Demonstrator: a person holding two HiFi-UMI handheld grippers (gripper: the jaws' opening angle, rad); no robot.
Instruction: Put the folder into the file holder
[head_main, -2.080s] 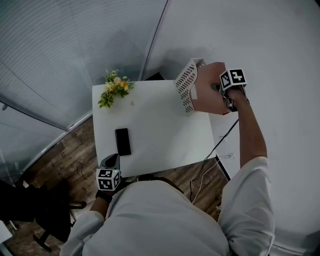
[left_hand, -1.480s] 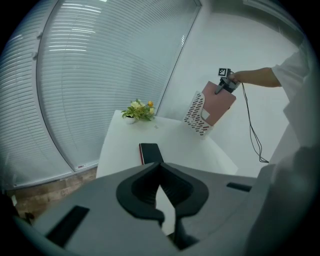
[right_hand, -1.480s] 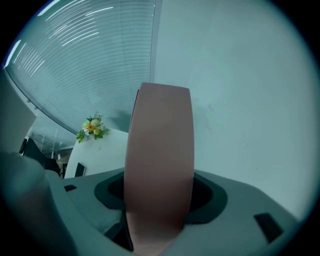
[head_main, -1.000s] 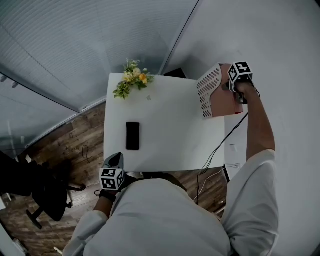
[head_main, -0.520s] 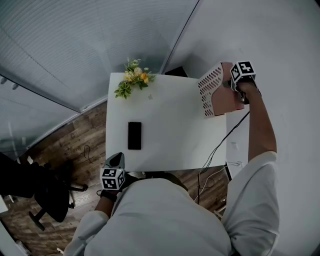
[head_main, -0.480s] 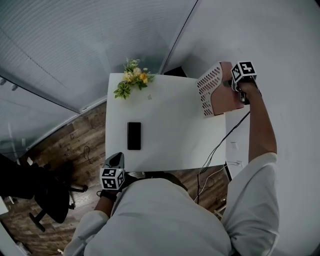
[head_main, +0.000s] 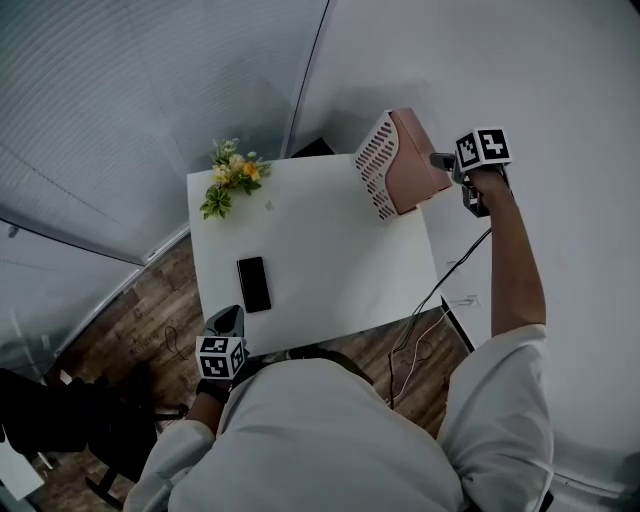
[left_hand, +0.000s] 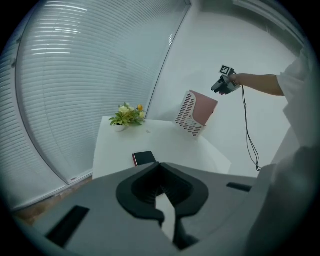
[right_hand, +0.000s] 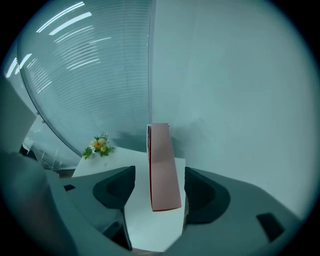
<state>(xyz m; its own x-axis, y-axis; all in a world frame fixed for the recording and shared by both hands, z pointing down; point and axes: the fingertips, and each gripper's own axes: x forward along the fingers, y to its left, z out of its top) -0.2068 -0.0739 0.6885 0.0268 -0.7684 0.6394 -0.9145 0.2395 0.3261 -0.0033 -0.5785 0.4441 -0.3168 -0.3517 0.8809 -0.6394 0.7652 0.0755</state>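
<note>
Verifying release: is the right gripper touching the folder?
Apart. In the right gripper view, the right gripper has its jaws open, with a gap on each side of the folder. The head view also shows them separated.

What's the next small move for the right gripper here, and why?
Probably draw the right gripper straight back, clear of the folder. The folder already stands in the file holder. The gripper's jaws are apart with a gap on each side of the folder, so nothing is gripped and the placing looks done.
</note>
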